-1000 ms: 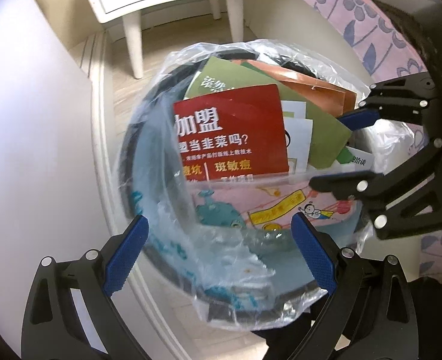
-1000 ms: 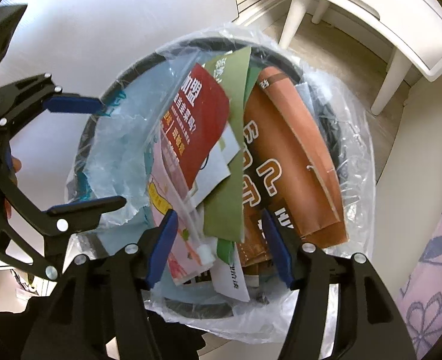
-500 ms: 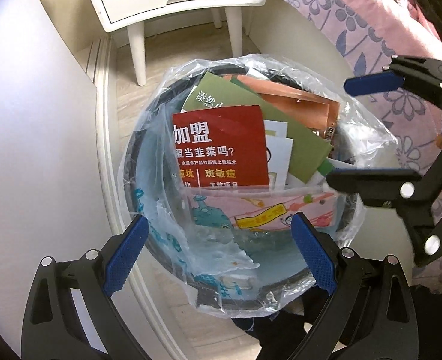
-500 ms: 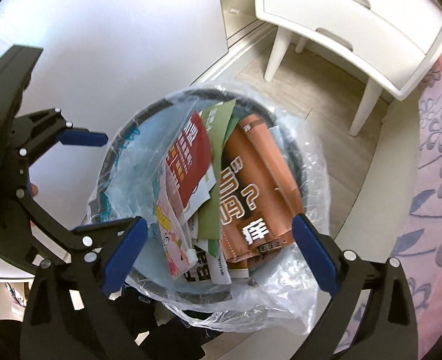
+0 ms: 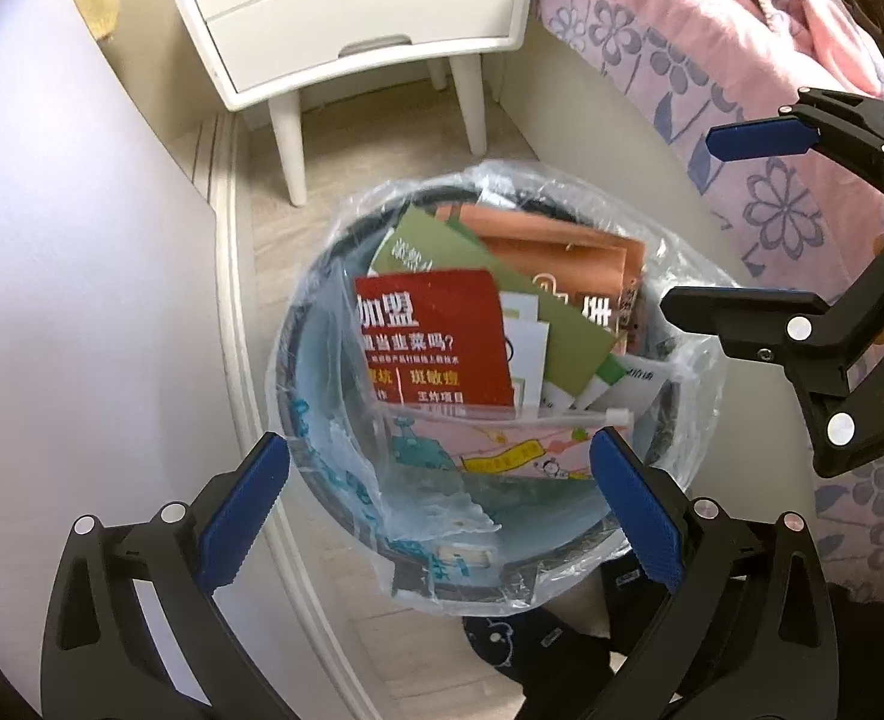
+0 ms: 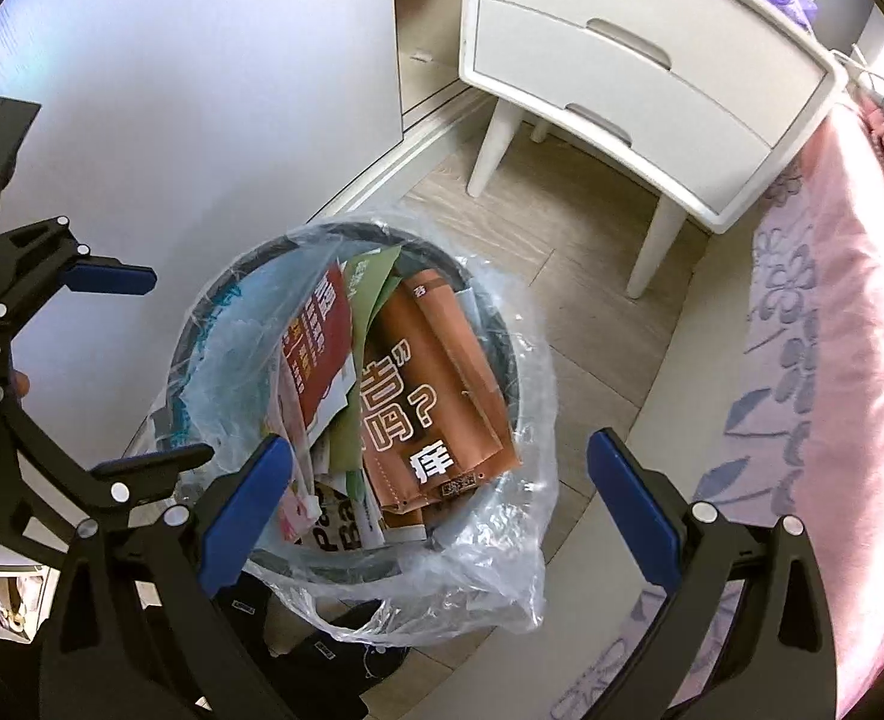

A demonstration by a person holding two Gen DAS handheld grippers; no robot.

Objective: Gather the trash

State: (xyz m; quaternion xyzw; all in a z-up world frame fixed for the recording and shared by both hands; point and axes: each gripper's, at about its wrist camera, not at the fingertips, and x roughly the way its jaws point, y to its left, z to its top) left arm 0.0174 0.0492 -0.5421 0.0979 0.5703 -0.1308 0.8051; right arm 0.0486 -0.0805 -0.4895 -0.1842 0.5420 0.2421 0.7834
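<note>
A round dark trash bin lined with a clear plastic bag stands on the floor. It holds a red flyer, a green flyer, an orange-brown paper bag and a pink cartoon sheet. My left gripper is open and empty above the bin's near side; it also shows in the right wrist view. My right gripper is open and empty above the bin; it also shows in the left wrist view.
A white nightstand on legs stands beyond the bin. A white wall panel is on the left. A bed with a pink flowered cover runs along the right. A dark slipper is below the bin.
Both grippers have risen away from the bin, which looks smaller now. The right gripper opened wide and left the papers it was around in the bin.
</note>
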